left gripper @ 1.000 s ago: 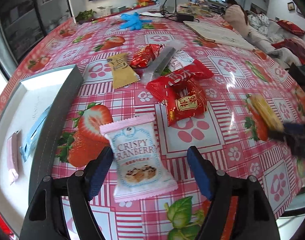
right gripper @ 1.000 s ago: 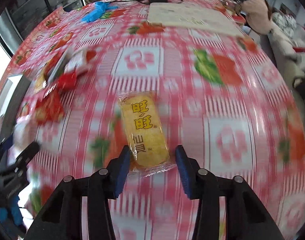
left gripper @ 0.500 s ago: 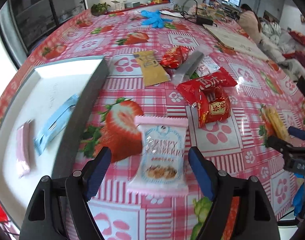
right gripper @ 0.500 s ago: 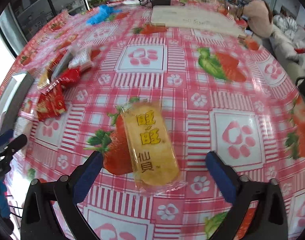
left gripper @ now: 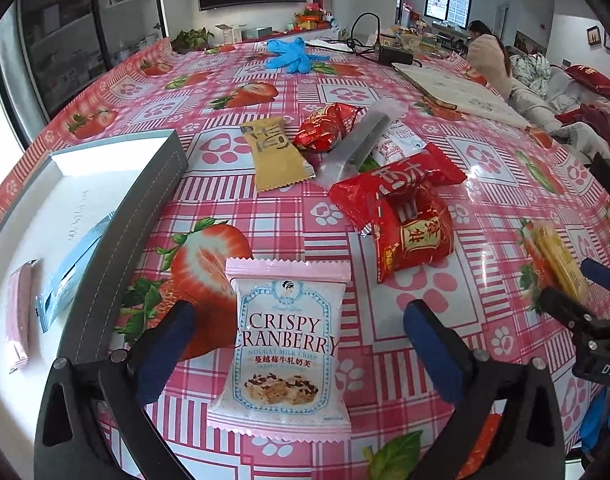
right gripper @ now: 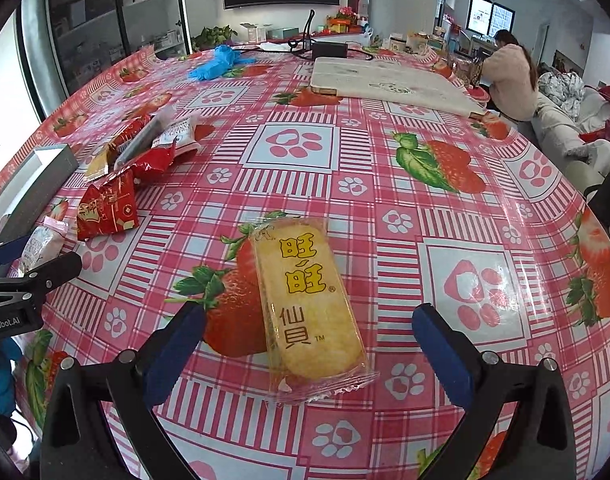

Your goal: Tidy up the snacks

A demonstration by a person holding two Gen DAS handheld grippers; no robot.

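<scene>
Two grippers over one big table [left gripper: 345, 92], which is covered in a pink checked cloth with strawberries and paw prints. Next biggest thing is the grey-walled box [left gripper: 117, 240] on the left side of the left wrist view, white inside, with a light blue packet [left gripper: 71, 268] and a pink stick packet [left gripper: 17, 316] lying flat on its floor. Just right of the box, in the middle of the table, there's a loose heap of snacks: a big red packet [left gripper: 409, 220] with gold characters, a tan sachet [left gripper: 275, 152], a smaller red packet [left gripper: 325, 126] and a clear grey-ish wrapper [left gripper: 361, 146] all overlapping or touching. Way at the back sits a crumpled blue glove [left gripper: 291, 54]. The left gripper [left gripper: 299, 348] has its blue-padded jaws spread wide, with the pink-edged Crispy Cranberry packet [left gripper: 287, 348] lying flat on the cloth between them, not touched by either pad as far as I can see. Same deal on the other side: the right gripper [right gripper: 309, 354] is spread wide too, and the yellow rice cracker packet [right gripper: 309, 304] lies flat between its fingers, on top of a printed strawberry, clear gaps on both sides. Nothing is being held by either one right now.
</scene>
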